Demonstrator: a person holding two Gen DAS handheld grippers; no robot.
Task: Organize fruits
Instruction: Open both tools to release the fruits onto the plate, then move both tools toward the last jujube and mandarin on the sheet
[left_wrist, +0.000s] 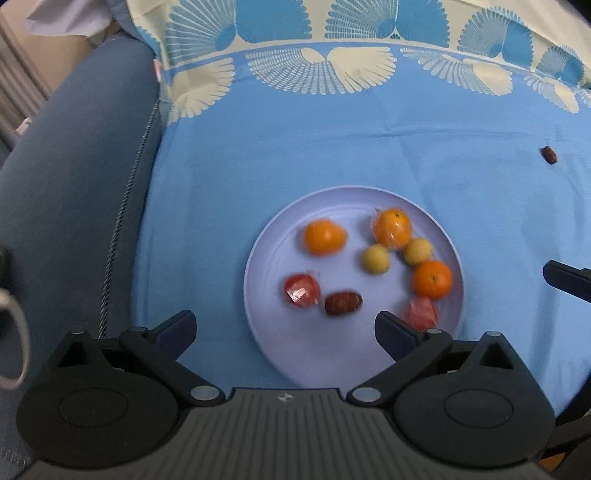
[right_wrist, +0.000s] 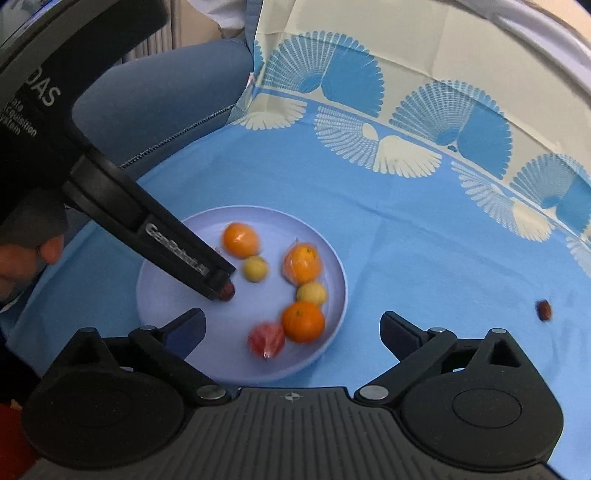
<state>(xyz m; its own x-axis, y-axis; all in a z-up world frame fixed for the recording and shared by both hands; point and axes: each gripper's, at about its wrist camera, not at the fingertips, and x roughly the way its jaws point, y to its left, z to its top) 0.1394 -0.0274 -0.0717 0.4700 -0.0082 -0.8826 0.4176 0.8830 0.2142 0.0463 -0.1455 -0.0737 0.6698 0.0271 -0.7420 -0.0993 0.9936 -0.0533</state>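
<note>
left gripper (left_wrist: 284, 325) jaws spread wide, nothing between the pads; right finger tip lies over the near edge of the lilac plate (left_wrist: 332, 360). plate sits on blue cloth (left_wrist: 221, 166). on the plate: three oranges, one (left_wrist: 324, 236) at left, one wrapped (left_wrist: 392, 227), one (left_wrist: 432, 279) near the right rim; two small yellow fruits (left_wrist: 376, 259), (left_wrist: 417, 251); two red wrapped fruits (left_wrist: 301, 290), (left_wrist: 422, 313); a brown date (left_wrist: 343, 303). another date (left_wrist: 549, 154) lies on the cloth well apart, far right. a dark finger of the right gripper (left_wrist: 567, 278) enters at the right edge. image slightly blurred.

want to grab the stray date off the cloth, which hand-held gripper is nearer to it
Right. The right hand-held gripper hangs open at the plate's edge, the stray date just beyond its outer finger. The left hand-held gripper hangs open over the plate's far side, the whole plate between.
</note>
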